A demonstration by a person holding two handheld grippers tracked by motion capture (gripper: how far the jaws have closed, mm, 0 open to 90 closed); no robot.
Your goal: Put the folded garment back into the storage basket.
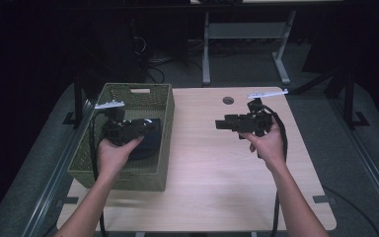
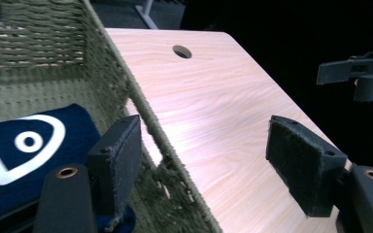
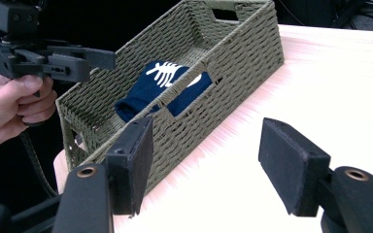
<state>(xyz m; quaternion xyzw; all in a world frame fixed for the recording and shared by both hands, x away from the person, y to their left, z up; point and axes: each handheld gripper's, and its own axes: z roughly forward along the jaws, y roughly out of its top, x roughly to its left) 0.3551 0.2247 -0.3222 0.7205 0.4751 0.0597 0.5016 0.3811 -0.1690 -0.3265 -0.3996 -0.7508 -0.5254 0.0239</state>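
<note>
Left gripper (image 1: 150, 126) spread wide above the green woven basket (image 1: 164, 106), one jaw inside and one beyond the near wall, holding nothing. Folded navy cloth (image 3: 167, 87) with white print lying inside the basket. Right gripper (image 1: 221, 124) spread too, empty, above the bare desk (image 1: 207, 163).

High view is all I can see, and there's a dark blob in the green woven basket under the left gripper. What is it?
Observer: It's a folded navy cloth with a white fish-skeleton print, lying in the olive-green woven basket.
Operator: Has the left gripper grabbed it?
Observer: No. The left gripper is open, with its jaws wide apart astride the basket's side wall. One jaw is inside the basket by the cloth and the other is over the pale wooden table.
</note>
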